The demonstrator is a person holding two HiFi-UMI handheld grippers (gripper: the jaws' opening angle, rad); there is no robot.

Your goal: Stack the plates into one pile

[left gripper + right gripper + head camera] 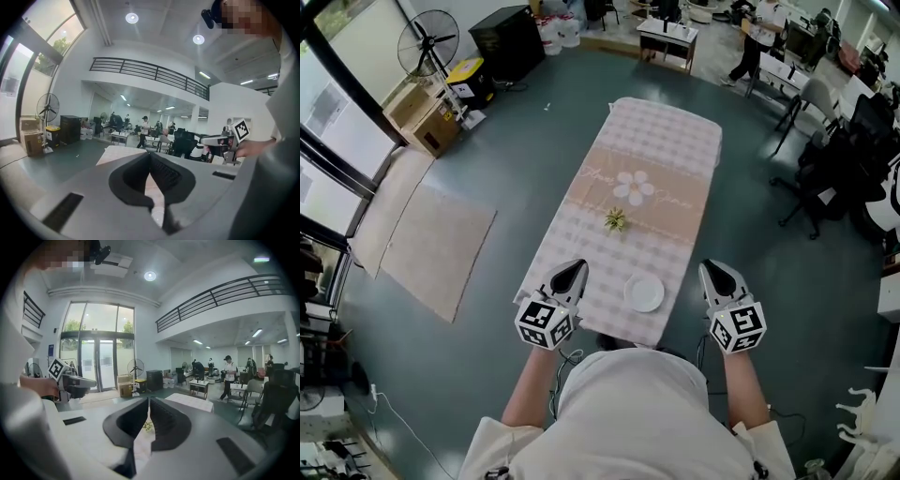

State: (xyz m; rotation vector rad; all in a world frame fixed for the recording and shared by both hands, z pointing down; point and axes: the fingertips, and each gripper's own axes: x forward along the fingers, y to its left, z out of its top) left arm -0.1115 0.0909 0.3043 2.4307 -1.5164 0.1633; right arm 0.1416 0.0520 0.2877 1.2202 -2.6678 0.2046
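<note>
Left gripper [574,269]: jaws closed together, empty, above the table's near left corner.
Right gripper [713,270]: jaws closed together, empty, just off the table's right edge.
Plate [644,292]: on table [661,141], near end, between grippers.

**Daylight and ceiling lamps flood a bright hall**

Even, soft light falls across the hall, leaving barely a shadow on the floor [516,141] around the table [675,141]. Daylight comes through the window [337,94] at the head view's left and whitens the glass doors [98,348] in the right gripper view. Round ceiling lamps [131,18] burn out to pure white. Both gripper views are circular fisheyes ringed in black, with railings and walls bowing toward the rim. Close to the lens, the left gripper [150,157] and right gripper [148,401] look soft and out of focus. The distance stays fairly sharp.
</note>
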